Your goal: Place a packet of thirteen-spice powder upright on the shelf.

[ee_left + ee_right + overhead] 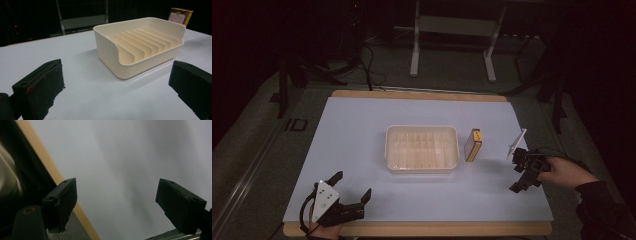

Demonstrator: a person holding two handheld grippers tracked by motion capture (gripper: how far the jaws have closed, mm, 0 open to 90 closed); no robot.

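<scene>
While both hand-held grippers are kept low over the desk [362, 120], nothing is held by either. The left hand-held gripper [353, 186] is seen at the near left corner of the white desk surface, jaws spread wide, grey three-cornered plate on top, the person's left hand [326, 231] just visible at the bottom edge. In the left gripper view its jaws are far apart with bare surface between them, and the cream tray [140, 45] is seen ahead, well apart from the jaws.

The cream tray [422, 148] sits about mid-desk; a row of upright dividers is seen inside it, with nothing in the slots as far as can be told. A small box [473, 145], yellow and brown, is set just beside the tray's right side, not touching it in the high view. In the left gripper view the same box [180, 15] is seen behind the tray's far corner.

The right hand-held gripper [517, 170] is held by the right hand [564, 172] near the desk's right edge, tilted over. In the right gripper view its jaws are wide open over bare white surface, with the desk's wooden edge [50, 167] running diagonally at left.
</scene>
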